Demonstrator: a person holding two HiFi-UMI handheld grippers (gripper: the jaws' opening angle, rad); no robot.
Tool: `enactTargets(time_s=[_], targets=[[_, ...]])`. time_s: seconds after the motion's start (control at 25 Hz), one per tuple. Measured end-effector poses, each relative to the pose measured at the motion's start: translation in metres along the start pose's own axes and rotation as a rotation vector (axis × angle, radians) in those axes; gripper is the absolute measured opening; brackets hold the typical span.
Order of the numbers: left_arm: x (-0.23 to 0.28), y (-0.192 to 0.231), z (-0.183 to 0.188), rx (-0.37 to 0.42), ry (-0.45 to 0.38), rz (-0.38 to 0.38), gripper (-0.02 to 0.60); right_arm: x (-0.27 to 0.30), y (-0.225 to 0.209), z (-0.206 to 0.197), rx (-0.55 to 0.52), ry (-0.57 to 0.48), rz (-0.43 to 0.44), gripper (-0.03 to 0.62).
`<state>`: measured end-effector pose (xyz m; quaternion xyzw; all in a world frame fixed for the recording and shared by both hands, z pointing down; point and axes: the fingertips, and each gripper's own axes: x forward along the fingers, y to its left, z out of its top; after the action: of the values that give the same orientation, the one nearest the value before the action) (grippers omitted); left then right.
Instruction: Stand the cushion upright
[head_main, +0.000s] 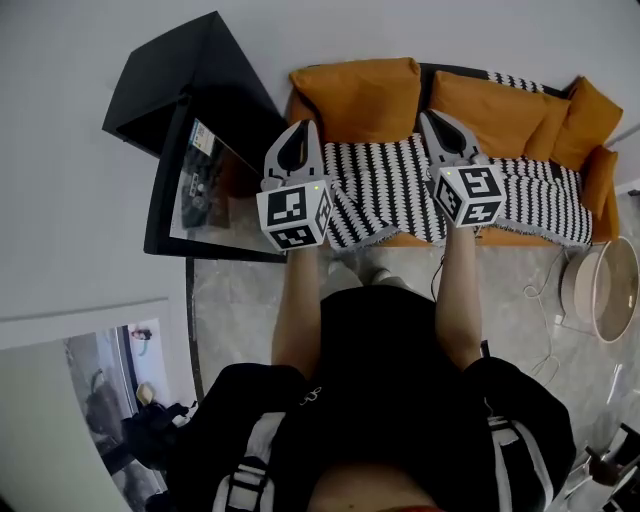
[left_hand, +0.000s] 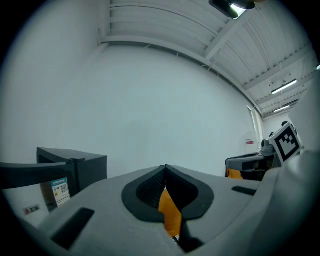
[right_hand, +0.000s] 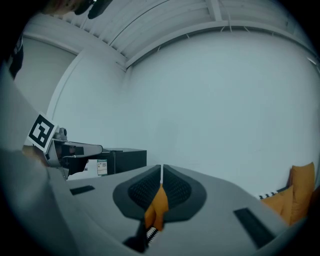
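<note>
Head view: orange cushion (head_main: 355, 98) at upper centre on the sofa (head_main: 500, 238), between left gripper (head_main: 306, 128) and right gripper (head_main: 430, 117).

Left gripper view: jaws closed on orange cushion fabric. Cabinet label (left_hand: 60, 190) at lower left, print unreadable.

Right gripper view: jaws clamp orange fabric beside a zipper (right_hand: 150, 233).

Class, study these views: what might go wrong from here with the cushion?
1. Left tongs and right tongs each pinch only a thin fold of the orange cushion; the fabric may slip and the cushion flop.
2. The black cabinet stands close beside the left tongs; a swing might strike it.
</note>
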<state>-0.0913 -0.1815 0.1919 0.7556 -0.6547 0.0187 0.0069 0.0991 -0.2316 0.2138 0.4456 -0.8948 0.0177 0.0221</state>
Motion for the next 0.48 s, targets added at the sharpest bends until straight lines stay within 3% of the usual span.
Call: enactTargets(time_s=[0.48], targets=[[-0.009, -0.018, -0.002, 0.001, 0.003, -0.004, 0.011, -0.020, 0.000, 0.005, -0.018, -0.013, 0.010, 0.018]])
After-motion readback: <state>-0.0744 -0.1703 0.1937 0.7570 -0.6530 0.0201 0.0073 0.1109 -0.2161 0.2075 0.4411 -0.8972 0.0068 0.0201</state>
